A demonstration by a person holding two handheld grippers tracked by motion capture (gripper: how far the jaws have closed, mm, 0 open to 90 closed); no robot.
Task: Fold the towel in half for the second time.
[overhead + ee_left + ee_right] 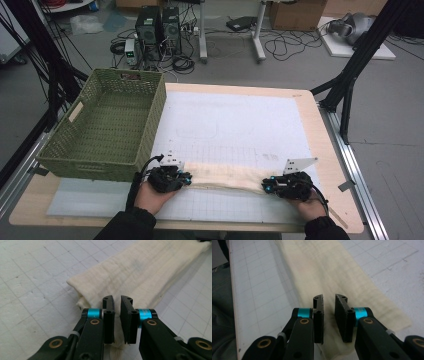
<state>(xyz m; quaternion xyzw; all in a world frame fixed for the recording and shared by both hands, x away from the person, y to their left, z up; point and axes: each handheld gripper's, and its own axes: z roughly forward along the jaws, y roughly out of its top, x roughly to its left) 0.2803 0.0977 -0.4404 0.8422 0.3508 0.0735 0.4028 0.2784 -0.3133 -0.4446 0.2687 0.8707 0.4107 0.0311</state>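
High view showed a long folded cream cloth (225, 176) stretched across the near part of the surface (235, 120) between the two hand-held grippers, the left hand-held gripper (187, 178) at one end and the right hand-held gripper (266, 186) at the other. In the left gripper view, the jaws stood narrow with the bunched end of the cloth (140, 272) pinched between them. In the right gripper view, the jaws were likewise narrow, with the cloth (332, 272) running between and beyond them.

The step in hand was judged to be a fold or lift of the cloth by both ends. It would be done well if both ends were raised together and level, with all layers caught and the strip kept taut.

How many layers were held could not be told. Whether the right pads pressed firmly was hard to make out. A green basket (107, 122) stood well beyond the left hand-held gripper; its near inner wall was hidden.
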